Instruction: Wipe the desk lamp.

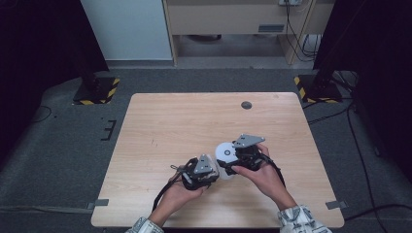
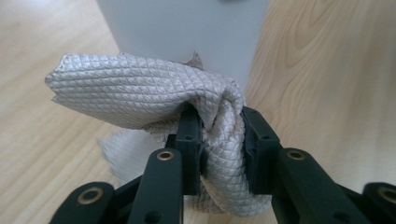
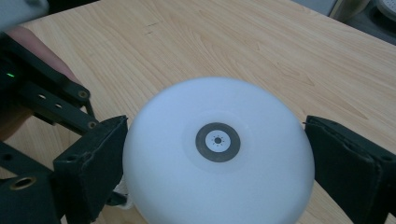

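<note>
A pale wooden table stands on grey carpet, with dark curtains at both sides and a light cabinet at the back. The person's two forearms come in from the near edge, patterned sleeves at the wrists, and the hands meet close together over the near middle of the tabletop.

The left hand lies low, its fingers wrapped under the body of the left gripper, which points across toward the other hand. In the left gripper view its jaws are squeezed almost together on a bunched fold of grey quilted cloth; the cloth bulges out to one side and hangs below the pads. Just behind the cloth rises the pale side of a white cup.

The right hand sits slightly higher, palm turned inward, fingers curled over the right gripper. That gripper points at the left one. Its jaws stand wide, one on each side of the cup's round white base; the left pad touches the cup, while the right pad looks just apart from it, so I cannot tell whether it is truly clamped. The cup lies on its side between the two grippers.
</note>
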Action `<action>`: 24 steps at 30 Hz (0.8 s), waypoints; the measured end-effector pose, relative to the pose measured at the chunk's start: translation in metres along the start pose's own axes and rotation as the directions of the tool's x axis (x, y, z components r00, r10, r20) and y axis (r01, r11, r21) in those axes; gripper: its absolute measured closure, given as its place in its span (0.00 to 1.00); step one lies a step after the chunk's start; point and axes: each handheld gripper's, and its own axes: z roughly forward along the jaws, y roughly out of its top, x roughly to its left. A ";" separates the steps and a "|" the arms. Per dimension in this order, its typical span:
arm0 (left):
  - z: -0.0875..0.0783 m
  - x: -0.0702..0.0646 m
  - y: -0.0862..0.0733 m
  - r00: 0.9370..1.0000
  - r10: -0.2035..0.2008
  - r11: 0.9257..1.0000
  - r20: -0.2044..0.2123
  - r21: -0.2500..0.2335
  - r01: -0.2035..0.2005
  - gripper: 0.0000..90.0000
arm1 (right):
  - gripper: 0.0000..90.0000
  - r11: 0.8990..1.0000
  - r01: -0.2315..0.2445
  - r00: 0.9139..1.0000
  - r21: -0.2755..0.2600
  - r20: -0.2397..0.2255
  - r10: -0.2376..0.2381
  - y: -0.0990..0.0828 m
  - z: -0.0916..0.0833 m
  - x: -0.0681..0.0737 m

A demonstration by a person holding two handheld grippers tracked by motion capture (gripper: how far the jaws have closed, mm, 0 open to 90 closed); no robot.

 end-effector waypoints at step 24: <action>-0.001 -0.008 -0.010 1.000 -0.019 1.000 0.016 0.004 0.019 0.78 | 0.10 1.000 -0.005 1.000 0.027 -0.010 0.005 0.011 0.013 0.013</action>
